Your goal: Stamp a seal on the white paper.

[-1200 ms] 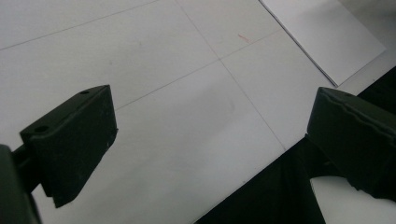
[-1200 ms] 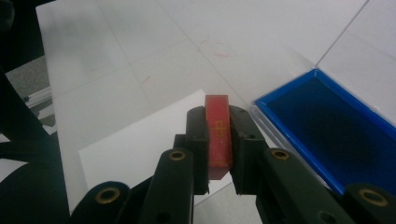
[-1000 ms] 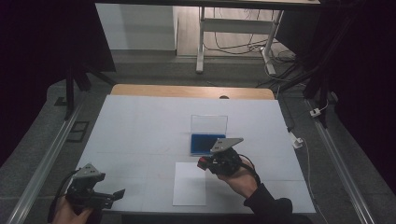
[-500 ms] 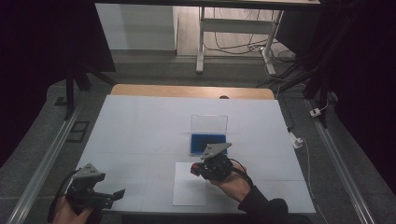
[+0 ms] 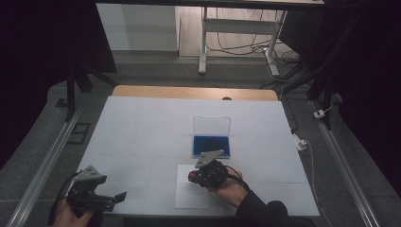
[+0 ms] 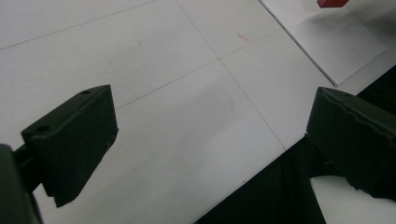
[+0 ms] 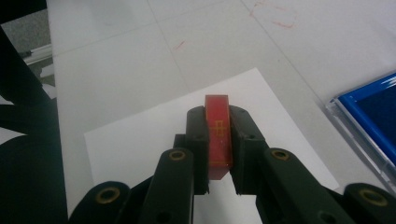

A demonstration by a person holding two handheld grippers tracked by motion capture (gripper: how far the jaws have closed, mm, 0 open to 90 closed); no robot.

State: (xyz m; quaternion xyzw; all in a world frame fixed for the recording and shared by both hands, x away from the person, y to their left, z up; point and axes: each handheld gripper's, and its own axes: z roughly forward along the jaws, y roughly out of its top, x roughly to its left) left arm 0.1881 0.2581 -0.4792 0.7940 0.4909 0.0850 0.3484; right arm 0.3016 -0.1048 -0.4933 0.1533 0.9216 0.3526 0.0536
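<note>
My right gripper (image 7: 218, 122) is shut on a thin red block (image 7: 218, 140) with yellow markings on its edge, held upright between the pads. In the high view the right gripper (image 5: 194, 178) hangs with the red block (image 5: 192, 176) over the top edge of a white paper sheet (image 5: 191, 197). Just beyond it lies a blue pad in a clear case (image 5: 211, 145) with the lid standing up. My left gripper (image 5: 118, 197) rests at the table's near left corner, open with nothing between its fingers (image 6: 77, 140). From the left gripper view the red block (image 6: 332, 3) shows above the paper (image 6: 336, 44).
A white mat (image 5: 142, 127) with faint grid lines covers the table, with a wooden strip (image 5: 194, 92) along its far edge. Faint red marks (image 7: 275, 18) are on the mat beyond the paper. A metal rail (image 5: 42, 165) runs along the left side.
The right gripper has come down and toward the near left with the red block, from beside the blue pad to over the paper. The left gripper has stayed put.
</note>
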